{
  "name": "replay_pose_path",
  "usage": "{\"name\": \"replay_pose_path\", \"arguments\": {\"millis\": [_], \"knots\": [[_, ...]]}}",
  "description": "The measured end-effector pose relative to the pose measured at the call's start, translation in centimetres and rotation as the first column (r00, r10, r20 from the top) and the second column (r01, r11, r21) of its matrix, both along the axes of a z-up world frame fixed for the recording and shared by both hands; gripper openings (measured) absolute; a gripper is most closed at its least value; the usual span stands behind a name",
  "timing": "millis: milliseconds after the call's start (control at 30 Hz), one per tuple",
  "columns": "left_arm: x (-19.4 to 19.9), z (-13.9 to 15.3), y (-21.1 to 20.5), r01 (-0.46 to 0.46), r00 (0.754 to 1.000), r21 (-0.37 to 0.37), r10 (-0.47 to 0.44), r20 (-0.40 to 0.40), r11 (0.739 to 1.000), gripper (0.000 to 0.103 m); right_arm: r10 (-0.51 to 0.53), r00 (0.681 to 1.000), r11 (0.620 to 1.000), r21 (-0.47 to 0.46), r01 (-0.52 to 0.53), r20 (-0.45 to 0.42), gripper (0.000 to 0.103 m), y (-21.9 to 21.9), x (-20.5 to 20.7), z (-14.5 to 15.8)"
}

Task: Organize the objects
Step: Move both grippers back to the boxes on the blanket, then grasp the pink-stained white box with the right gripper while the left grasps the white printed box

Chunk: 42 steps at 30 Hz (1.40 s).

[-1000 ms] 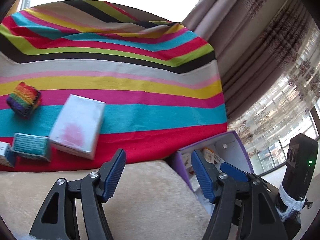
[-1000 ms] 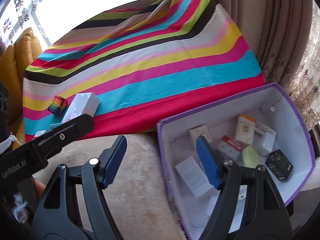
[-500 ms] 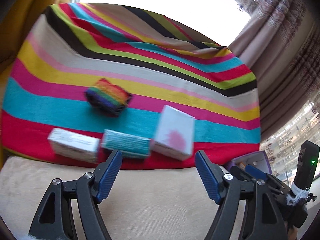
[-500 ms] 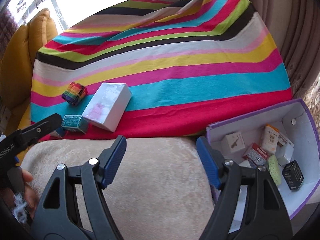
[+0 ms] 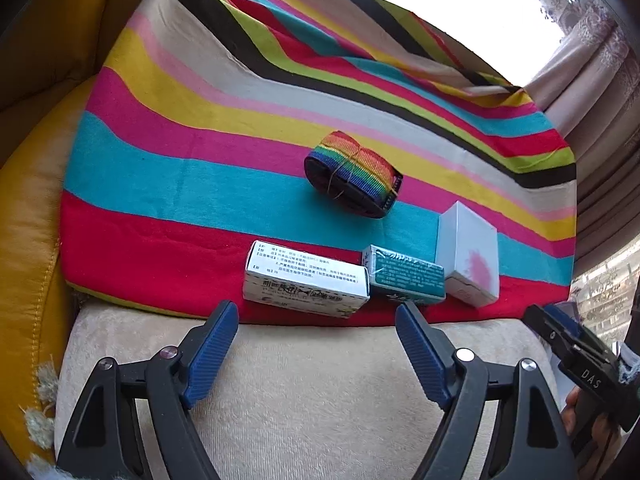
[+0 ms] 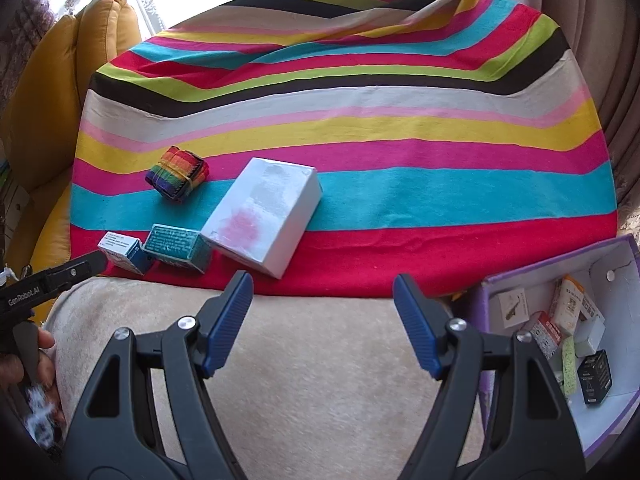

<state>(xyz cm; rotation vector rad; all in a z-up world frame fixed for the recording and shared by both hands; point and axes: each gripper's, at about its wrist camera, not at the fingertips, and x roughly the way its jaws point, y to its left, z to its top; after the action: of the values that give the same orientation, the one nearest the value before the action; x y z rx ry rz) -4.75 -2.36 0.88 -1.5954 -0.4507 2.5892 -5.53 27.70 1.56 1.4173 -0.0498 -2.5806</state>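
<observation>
Four loose things lie in a cluster on the striped, many-coloured cloth: a white and blue printed cardboard carton at the near edge, a teal printed carton touching its right end, a plain white box with a pink smudge just beside that, and a rainbow-striped rolled strap a little farther back on the turquoise band; none has yet joined the small packets in the purple-rimmed white cardboard box that sits off to the right on the beige plush cushion. The left gripper hovers just short of the white and blue carton, its blue ribbed jaws opening with nothing between them, pitched steeply down towards the cloth. To take it well, I would judge, the jaws should straddle the carton's short width, not its length, and come down squarely so the teal neighbour is not nudged. The right gripper hangs over bare cushion, moderately wide and empty, tilted down likewise, facing the smudged white box, with a hand gripping the other tool's handle at the left edge of its view
</observation>
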Motion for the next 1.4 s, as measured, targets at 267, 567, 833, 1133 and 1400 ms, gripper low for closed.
{"name": "replay_pose_path", "arguments": {"millis": [267,567,833,1133,1400], "knots": [[-1.8,-1.0,0.6,0.059,0.997,-0.033,-0.057,0.054,0.998,0.084,0.020,1.000,1.000,0.009,-0.020,0.006,0.076,-1.9,-1.0,-0.2],[-2.2,-2.0,0.8,0.070,0.996,-0.079,-0.065,0.062,0.994,0.079,0.041,0.999,0.999,0.036,-0.041,0.003,0.078,-3.9,-2.2,-0.5],[-1.5,-2.0,1.0,0.065,0.998,-0.083,-0.063,0.021,0.994,0.078,0.037,0.999,0.998,0.054,-0.036,-0.019,0.083,-6.0,-3.6,-0.8],[-1.8,-2.4,1.2,0.055,0.998,-0.052,-0.054,0.016,0.997,0.078,0.031,0.999,0.995,0.095,-0.030,-0.016,0.083,-7.6,-5.0,-1.6],[-1.8,-2.5,1.2,0.041,0.999,-0.049,-0.041,-0.003,0.998,0.078,-0.003,1.000,0.994,0.113,0.001,0.019,0.083,-7.9,-6.7,-3.0]]}}
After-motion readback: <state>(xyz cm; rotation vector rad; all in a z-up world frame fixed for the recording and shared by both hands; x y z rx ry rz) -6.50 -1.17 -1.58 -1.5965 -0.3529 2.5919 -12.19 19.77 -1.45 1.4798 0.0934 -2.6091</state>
